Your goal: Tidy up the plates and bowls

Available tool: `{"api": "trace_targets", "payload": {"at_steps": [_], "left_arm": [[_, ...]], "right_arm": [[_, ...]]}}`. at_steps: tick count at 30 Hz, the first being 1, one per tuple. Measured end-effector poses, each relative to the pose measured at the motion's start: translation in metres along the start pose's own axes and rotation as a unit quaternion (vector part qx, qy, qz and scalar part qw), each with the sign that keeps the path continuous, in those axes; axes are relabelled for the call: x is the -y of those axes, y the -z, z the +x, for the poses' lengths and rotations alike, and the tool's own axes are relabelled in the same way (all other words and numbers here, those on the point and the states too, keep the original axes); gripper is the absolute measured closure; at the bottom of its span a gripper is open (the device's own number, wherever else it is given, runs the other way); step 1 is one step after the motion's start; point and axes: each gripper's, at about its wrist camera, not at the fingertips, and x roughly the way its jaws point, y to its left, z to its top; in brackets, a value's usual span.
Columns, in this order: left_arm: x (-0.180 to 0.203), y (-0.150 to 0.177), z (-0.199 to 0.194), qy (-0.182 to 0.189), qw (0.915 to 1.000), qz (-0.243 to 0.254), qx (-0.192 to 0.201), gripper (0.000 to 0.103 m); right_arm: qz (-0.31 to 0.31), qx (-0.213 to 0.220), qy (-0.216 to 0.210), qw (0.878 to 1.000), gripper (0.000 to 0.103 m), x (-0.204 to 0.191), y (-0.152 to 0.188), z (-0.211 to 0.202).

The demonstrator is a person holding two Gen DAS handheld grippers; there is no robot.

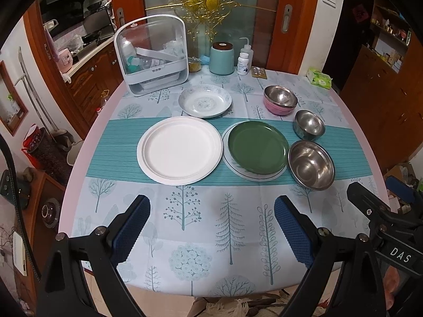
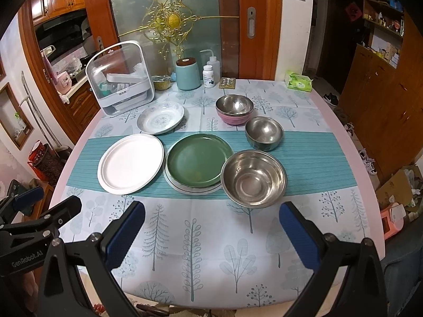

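Grippers left (image 1: 211, 227) and right (image 2: 211, 233) gaping, empty, over bare tablecloth (image 2: 211, 251) near table's front edge.

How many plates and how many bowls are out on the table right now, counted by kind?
Plates: 4 (white plate, green plate stacked on a white plate with a dark rim line, patterned deep plate)
Bowls: 3 visible (large steel bowl, small steel bowl, steel-lined pink bowl, possibly nested with another)
Total: 7
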Motion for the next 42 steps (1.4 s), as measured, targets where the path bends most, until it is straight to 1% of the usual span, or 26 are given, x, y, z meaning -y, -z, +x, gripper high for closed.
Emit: {"api": "trace_targets", "payload": {"at_steps": [4,10,19,23,29,32,36,39,42], "left_arm": [[0.002,0.001,-0.003,-0.007,1.0,-0.005,0.003,0.009],[0.009,0.002,-0.006,-0.016,0.9998,-0.013,0.004,0.009],[0.024,0.001,0.002,-0.029,0.9991,-0.032,-0.001,0.009],[0.031,0.001,0.002,-0.046,0.9981,-0.04,0.009,0.009],[0.031,0.0,-0.007,-0.082,0.9948,-0.052,0.03,0.009],[0.027,-0.004,-0.015,-0.096,0.9929,-0.061,0.036,0.009],[0.009,-0.012,-0.03,-0.102,0.9897,-0.084,0.055,0.009],[-0.006,-0.017,-0.036,-0.112,0.9873,-0.089,0.069,0.009],[-0.026,-0.024,-0.035,-0.122,0.9857,-0.09,0.073,0.009]], "right_arm": [[-0.003,0.005,-0.005,1.0,0.001,0.003,0.0,-0.002],[-0.004,0.001,-0.012,1.0,0.001,0.011,-0.003,0.001],[-0.024,-0.007,-0.029,0.999,0.001,0.023,-0.009,0.011],[-0.035,-0.005,-0.034,0.999,0.001,0.031,-0.016,0.018],[-0.056,0.012,-0.039,0.998,0.001,0.035,-0.024,0.024],[-0.062,0.013,-0.05,0.997,0.001,0.033,-0.028,0.026],[-0.068,0.024,-0.063,0.995,0.001,0.03,-0.034,0.023],[-0.072,0.037,-0.063,0.995,0.001,0.026,-0.04,0.019],[-0.068,0.04,-0.057,0.995,0.001,0.018,-0.046,0.021]]}}
